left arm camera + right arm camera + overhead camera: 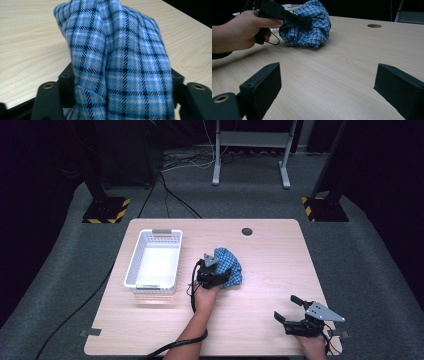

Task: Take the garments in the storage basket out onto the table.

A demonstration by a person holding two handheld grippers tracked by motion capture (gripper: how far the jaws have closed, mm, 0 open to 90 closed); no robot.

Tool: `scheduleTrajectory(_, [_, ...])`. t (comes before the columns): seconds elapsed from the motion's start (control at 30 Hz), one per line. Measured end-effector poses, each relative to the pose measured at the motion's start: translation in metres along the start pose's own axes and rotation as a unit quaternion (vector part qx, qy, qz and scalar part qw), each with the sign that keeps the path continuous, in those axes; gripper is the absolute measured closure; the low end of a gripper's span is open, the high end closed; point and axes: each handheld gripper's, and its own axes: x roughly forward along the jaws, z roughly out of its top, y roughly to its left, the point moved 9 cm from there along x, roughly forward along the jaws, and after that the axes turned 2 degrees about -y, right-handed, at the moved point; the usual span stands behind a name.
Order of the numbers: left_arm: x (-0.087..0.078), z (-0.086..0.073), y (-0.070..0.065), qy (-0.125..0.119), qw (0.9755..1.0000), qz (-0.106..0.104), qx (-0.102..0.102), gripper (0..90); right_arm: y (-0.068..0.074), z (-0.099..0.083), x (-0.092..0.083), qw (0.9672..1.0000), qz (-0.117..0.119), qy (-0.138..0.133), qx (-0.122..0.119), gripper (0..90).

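A bunched blue-and-white checked cloth (229,266) sits mid-table (270,320) right of the white plastic basket (154,261), between the left tool's (218,277) half-parted jaws, while the right tool (286,310) gapes empty near the table's front edge.

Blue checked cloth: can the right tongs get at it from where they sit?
Probably yes. The right tongs stand open near the table's front edge, with bare table between them and the cloth. The left tongs sit on its left side only.

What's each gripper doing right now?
Left gripper: blue checked cloth between its jaws; grip cannot be told.
Right gripper: open, holding nothing.
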Motion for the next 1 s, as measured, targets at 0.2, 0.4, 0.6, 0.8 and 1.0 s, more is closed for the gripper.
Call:
scheduleTrajectory(0.2, [0.0005, -0.0018, -0.0005, 0.004, 1.0000, 0.001, 0.000, 24.1, -0.0001, 0.0001, 0.0000, 1.0000, 0.000, -0.001, 0.000, 6.1])
scheduleTrajectory(0.4, [0.0002, -0.0019, -0.0010, 0.006, 0.9999, 0.006, 0.005, 21.1, -0.0001, 0.0001, -0.0001, 1.0000, 0.000, -0.001, 0.000, 6.1])
scheduleTrajectory(0.6, [-0.0011, -0.0017, -0.0009, 0.004, 0.9999, 0.013, 0.006, 16.0, -0.0001, 0.0001, -0.0001, 1.0000, 0.000, -0.001, 0.000, 6.1])
scheduleTrajectory(0.8, [-0.0034, -0.0010, 0.0009, 0.004, 0.9998, 0.019, 0.002, 11.1, 0.0001, 0.0001, -0.0002, 1.0000, 0.000, -0.001, 0.000, 6.1])
scheduleTrajectory(1.0, [-0.0047, -0.0008, 0.0010, 0.005, 0.9998, 0.018, 0.002, 7.6, 0.0002, 0.0001, -0.0002, 1.0000, 0.000, -0.001, 0.000, 6.1])
